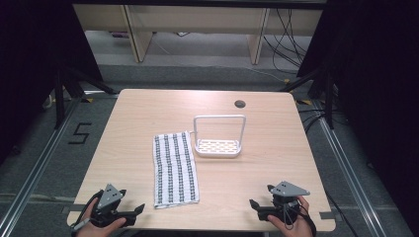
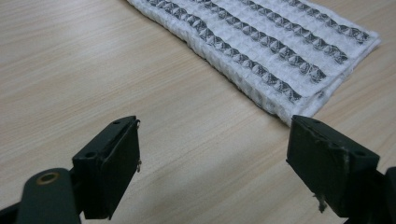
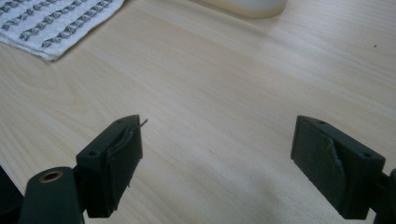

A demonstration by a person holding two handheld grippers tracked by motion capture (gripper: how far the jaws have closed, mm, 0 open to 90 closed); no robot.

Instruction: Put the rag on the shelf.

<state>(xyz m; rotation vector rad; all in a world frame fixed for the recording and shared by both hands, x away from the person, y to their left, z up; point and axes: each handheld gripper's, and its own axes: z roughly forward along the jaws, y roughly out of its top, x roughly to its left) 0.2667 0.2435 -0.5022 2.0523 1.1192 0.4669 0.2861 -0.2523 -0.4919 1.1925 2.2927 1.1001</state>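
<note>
Lengthwise, folded towel [image 1: 175,169] runs near-to-far on table [image 1: 257,192]; left claw [image 1: 140,209], right claw [image 1: 253,203] both apart, empty.

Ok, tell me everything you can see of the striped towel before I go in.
The towel is a white waffle-weave cloth with dark lengthwise stripes, folded into a long rectangle and lying flat on the wooden table. It runs from near the middle of the table toward the person's edge, slightly slanted. Its far right corner sits right beside the white rack; whether they touch I cannot tell. In the left gripper view its near corner shows layered folded edges. Neither gripper touches it.
</note>
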